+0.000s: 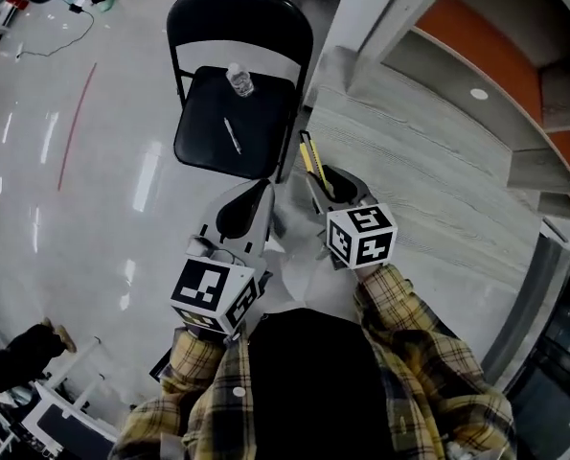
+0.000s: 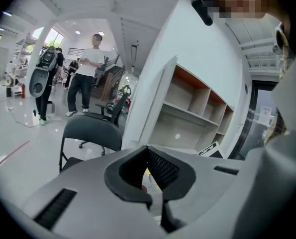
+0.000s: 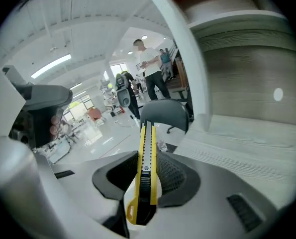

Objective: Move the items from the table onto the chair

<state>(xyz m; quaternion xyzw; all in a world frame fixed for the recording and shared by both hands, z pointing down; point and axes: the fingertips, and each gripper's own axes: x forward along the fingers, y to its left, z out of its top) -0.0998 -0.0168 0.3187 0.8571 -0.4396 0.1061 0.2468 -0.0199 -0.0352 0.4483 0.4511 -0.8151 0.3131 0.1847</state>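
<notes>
A black folding chair (image 1: 229, 127) stands on the floor ahead, with a clear plastic bottle (image 1: 239, 80) and a pen (image 1: 232, 134) on its seat. My right gripper (image 1: 321, 174) is shut on a yellow utility knife (image 1: 310, 157), held over the near corner of the grey wood table (image 1: 409, 151). In the right gripper view the knife (image 3: 147, 133) stands on edge between the pads and points at the chair (image 3: 162, 114) and the bottle (image 3: 161, 146). My left gripper (image 1: 262, 188) hovers beside it, short of the chair, jaws shut and holding nothing. Its own view shows the chair's back (image 2: 90, 128).
Open shelves (image 2: 197, 103) and a white column (image 2: 152, 73) stand behind the table. A person (image 2: 88, 73) stands far off among office chairs and equipment. Shiny floor with a red line (image 1: 74, 127) lies left of the chair.
</notes>
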